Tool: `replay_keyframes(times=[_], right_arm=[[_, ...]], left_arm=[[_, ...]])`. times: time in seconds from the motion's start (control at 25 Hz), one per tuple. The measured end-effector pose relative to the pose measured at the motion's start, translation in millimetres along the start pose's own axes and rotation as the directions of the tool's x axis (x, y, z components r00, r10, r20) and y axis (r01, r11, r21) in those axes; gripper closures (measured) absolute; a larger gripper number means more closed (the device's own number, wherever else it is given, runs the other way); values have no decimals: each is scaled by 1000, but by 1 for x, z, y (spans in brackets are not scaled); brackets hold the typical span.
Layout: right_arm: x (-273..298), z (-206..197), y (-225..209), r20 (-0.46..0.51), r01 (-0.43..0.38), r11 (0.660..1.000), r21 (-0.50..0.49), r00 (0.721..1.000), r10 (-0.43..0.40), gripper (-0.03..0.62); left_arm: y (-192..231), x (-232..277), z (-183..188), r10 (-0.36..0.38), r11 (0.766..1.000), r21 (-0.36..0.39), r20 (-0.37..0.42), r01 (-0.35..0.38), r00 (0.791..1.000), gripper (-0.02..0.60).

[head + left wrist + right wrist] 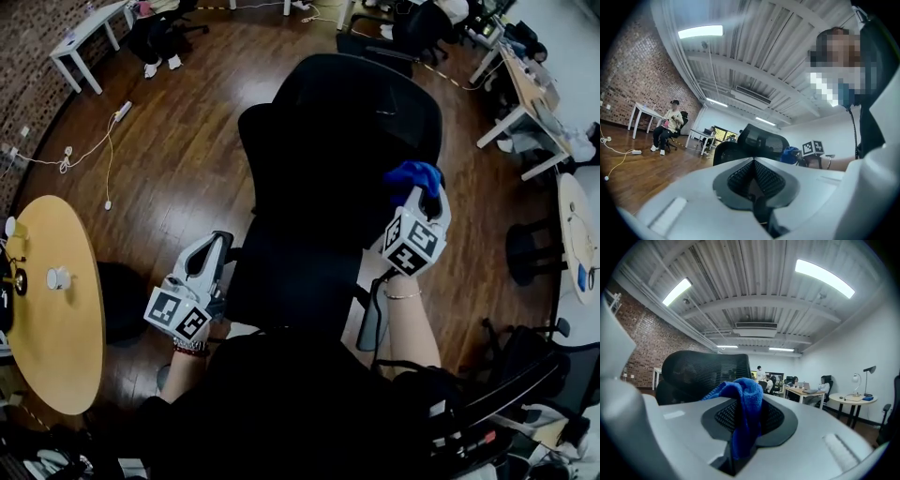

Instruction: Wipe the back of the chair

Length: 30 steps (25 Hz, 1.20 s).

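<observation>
The black chair [309,234] stands close in front of me, and its mesh back [356,122] is the surface I have to clean. I judge the wipe is only at its start: the rag has been brought up to the back but no stroke is evident. My left tool [217,246] hangs low at the chair's left side, its jaws together on nothing, well apart from the work. My right tool [424,195] is raised at the back's upper right edge, its jaws clamped on a bunched blue cloth [745,404] that stands up out of them. From along those jaws, the back lies just beyond the cloth and off to the left; I cannot tell whether cloth and mesh touch yet. The next move, as I see it, calls for pressing the cloth flat against the mesh and dragging it leftward across the back, keeping the grip firm so the rag does not slip out.
</observation>
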State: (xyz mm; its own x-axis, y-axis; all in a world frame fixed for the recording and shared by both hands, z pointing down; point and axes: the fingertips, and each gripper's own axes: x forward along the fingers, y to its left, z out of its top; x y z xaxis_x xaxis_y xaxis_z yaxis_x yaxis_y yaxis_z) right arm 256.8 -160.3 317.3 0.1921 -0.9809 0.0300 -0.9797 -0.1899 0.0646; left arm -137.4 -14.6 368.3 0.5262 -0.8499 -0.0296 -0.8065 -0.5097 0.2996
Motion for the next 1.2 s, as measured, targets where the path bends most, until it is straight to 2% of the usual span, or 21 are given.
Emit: replay_keyframes(times=[0.08,0.16,0.24,0.4,0.52,0.64,0.76,0.88,1.0,1.08,1.2], right_arm=[[-7,-7,-10,-7,89,996,29,996,-89,514],[-14,-16,-2,-19,119,990,71,993,-118,514],[-18,-20,28,-7,62,995,81,998,-61,514],[-9,-28,119,3,-123,989,80,992,123,514],[0,-24,199,16,-245,966,80,970,244,514],[13,-10,266,58,-350,936,38,936,348,514],[31,-3,306,60,-381,924,-36,922,382,514],[40,3,316,47,-366,927,-76,928,370,514],[39,3,309,49,-354,928,-118,931,361,514],[42,1,291,49,-318,940,-123,944,325,514],[53,-6,239,31,-240,966,-95,969,244,514]], left_arm=[[18,-2,2,-10,1000,-9,-16,9,1000,581],[39,-4,7,-23,1000,-14,-30,23,999,581],[57,-8,14,-32,999,-12,-32,32,999,581],[82,-6,23,-56,998,2,-44,56,997,581],[99,-10,28,-71,997,5,-51,71,996,581],[107,-15,32,-81,997,5,-48,81,996,581],[110,-21,32,-90,996,17,-61,92,994,581],[102,-24,22,-110,990,71,-110,118,988,581],[84,-18,8,-150,976,134,-157,172,976,581],[71,-8,-1,-188,961,171,-169,217,967,581],[49,15,-30,-243,922,251,-221,296,945,581]])
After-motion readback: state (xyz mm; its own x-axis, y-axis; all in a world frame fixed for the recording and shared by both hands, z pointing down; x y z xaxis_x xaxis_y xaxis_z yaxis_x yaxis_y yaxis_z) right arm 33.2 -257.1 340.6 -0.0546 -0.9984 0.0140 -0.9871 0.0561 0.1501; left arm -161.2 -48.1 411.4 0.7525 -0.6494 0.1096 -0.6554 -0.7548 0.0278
